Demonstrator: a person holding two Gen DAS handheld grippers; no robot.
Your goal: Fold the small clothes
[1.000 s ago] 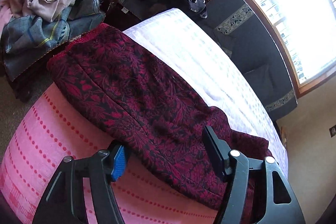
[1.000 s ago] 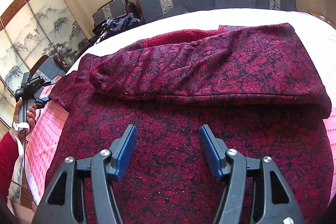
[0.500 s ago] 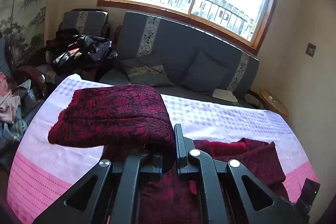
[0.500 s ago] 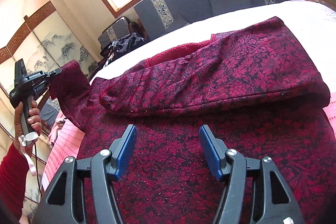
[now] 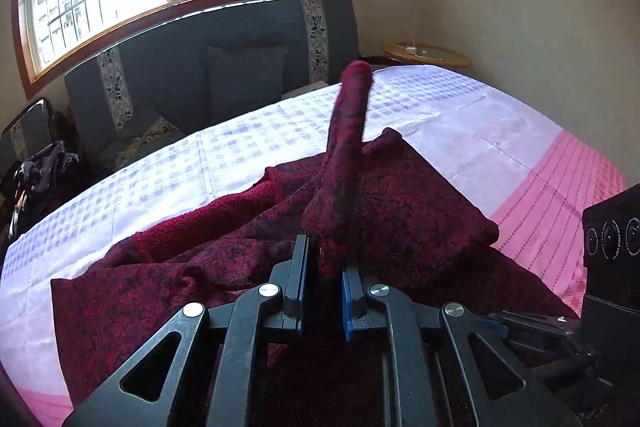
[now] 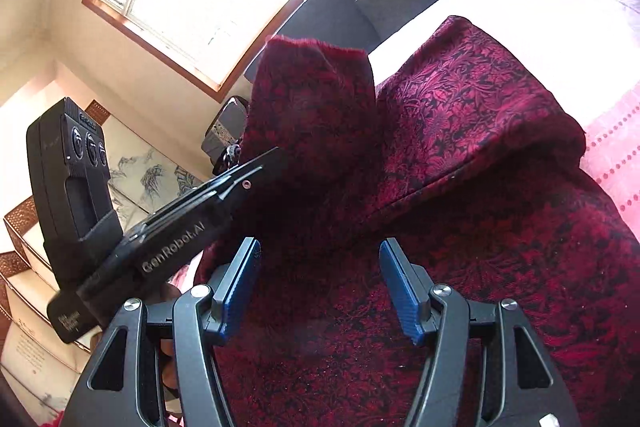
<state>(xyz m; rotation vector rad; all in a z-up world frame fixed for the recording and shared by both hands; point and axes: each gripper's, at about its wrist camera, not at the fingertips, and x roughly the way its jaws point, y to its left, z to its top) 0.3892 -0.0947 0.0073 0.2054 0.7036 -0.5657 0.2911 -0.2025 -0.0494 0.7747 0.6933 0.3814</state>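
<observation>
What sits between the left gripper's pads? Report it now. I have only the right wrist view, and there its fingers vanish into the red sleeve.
Observer: In the left wrist view, the sleeve stands up between the left gripper's pads. Its jaws are opening, and a dark gap shows beside the cloth.
Operator: Now describe the part of the garment that the left gripper hides from me.
Observer: Plain fleecy red lining is turned out along that edge. It lies on the white checked sheet.
</observation>
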